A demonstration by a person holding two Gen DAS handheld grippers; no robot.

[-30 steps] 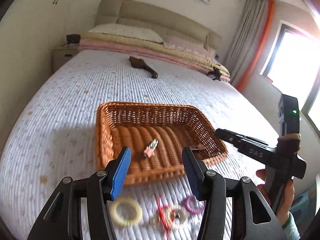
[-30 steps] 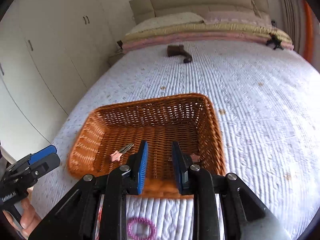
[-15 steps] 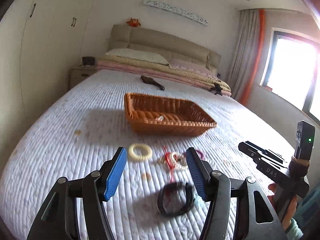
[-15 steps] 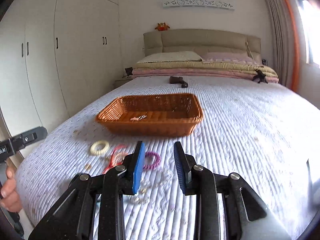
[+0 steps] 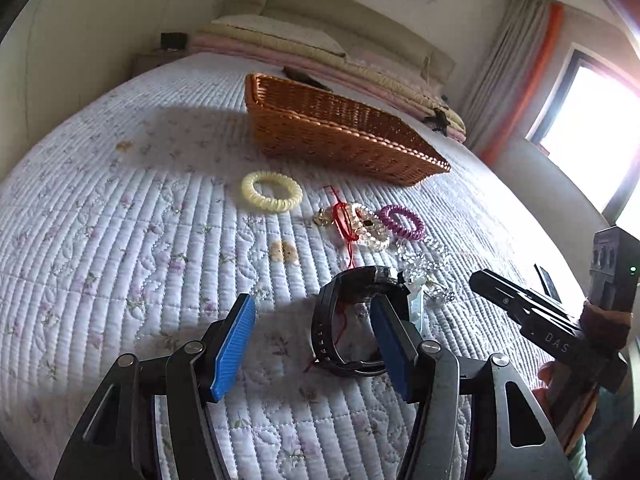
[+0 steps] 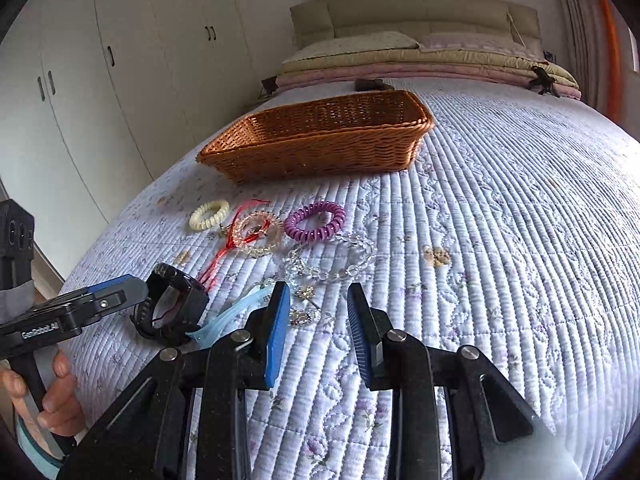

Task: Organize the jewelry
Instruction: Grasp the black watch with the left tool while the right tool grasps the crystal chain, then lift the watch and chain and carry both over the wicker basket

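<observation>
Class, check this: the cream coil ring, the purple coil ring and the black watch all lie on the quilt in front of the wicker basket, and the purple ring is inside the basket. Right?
Not quite. The purple coil ring lies on the quilt, in front of the wicker basket, as the right wrist view shows. The cream coil ring and black watch also lie on the quilt.

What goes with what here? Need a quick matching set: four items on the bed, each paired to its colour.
Items:
1. basket
2. spiral hair tie nearest the basket's left end
3. the other spiral hair tie
4. watch

Colours:
A. purple
B. black
C. orange-brown
D. cream

Pairs: 1-C, 2-D, 3-A, 4-B
</observation>
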